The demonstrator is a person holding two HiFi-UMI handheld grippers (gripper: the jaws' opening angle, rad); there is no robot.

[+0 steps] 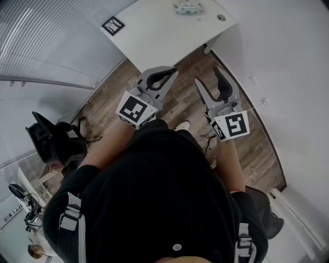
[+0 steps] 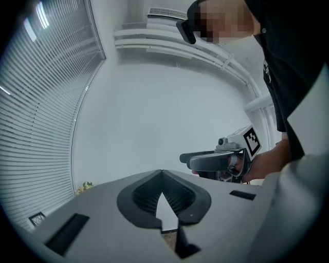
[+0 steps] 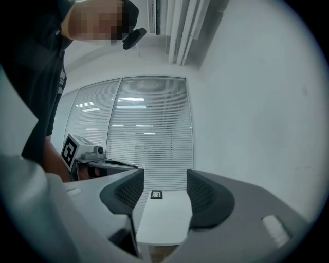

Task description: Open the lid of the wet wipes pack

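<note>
Left gripper (image 2: 162, 174) has its tips together on nothing; right gripper (image 3: 164, 187) gapes wide, empty; the wet wipes pack (image 1: 187, 7) lies at the counter's (image 1: 164, 38) far side, well apart from both.

Soft, even, cool light is filling the room around me. Bright strips are glinting on the blinds (image 3: 149, 149). The white table (image 1: 154, 36) is showing bright, my black clothing (image 1: 164, 190) dim. All views are bending strongly and darkening at their edges.
</note>
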